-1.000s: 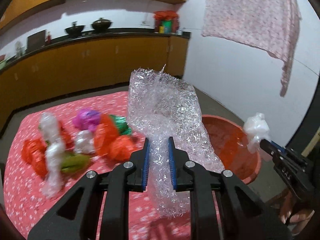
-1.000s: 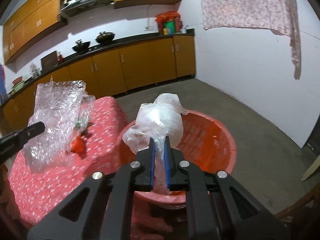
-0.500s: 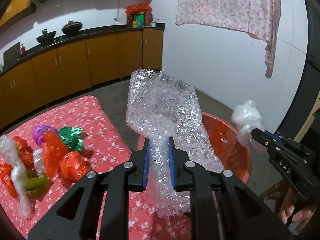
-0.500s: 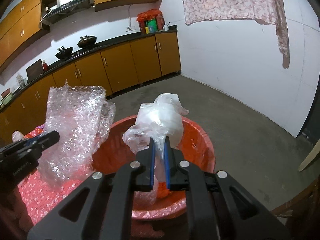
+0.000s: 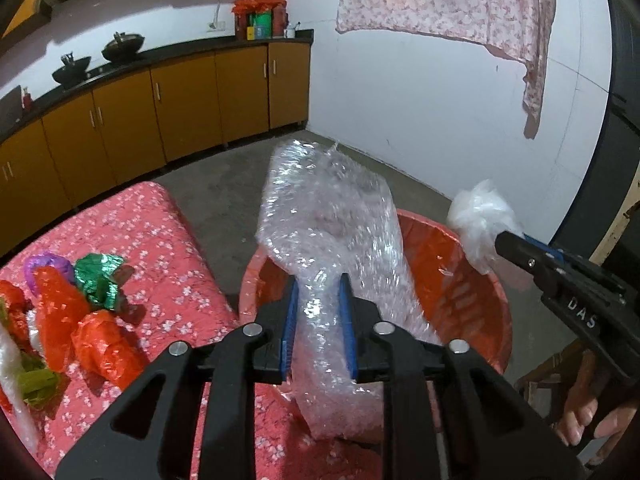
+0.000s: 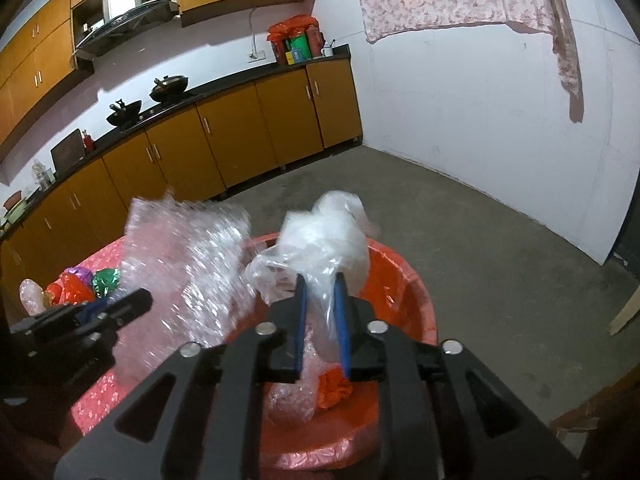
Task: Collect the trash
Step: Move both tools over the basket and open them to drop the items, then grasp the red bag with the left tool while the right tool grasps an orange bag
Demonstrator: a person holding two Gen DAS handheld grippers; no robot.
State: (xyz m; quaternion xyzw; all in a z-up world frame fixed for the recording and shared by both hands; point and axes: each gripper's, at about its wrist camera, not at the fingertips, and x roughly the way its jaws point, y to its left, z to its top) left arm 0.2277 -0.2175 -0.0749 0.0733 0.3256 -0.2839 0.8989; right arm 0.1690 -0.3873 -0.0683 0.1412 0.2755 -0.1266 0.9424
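Observation:
My left gripper (image 5: 319, 312) is shut on a sheet of clear bubble wrap (image 5: 332, 240) and holds it over the near rim of the red tub (image 5: 472, 280). My right gripper (image 6: 320, 312) holds a crumpled white plastic bag (image 6: 320, 240) above the tub (image 6: 404, 280); its jaws stand slightly apart around the bag. The bag also shows in the left wrist view (image 5: 480, 220), and the bubble wrap in the right wrist view (image 6: 188, 264). Bubble wrap and an orange wrapper (image 6: 334, 390) lie inside the tub.
A table with a pink flowered cloth (image 5: 160, 248) holds several crumpled wrappers: orange (image 5: 104, 344), green (image 5: 98, 280), purple (image 5: 48, 264). Wooden kitchen cabinets (image 6: 240, 140) line the far wall. A pink cloth (image 5: 448, 4) hangs on the white wall.
Both grippers have swung right from the table to over the tub. The jaws of both have eased a little wider around their loads.

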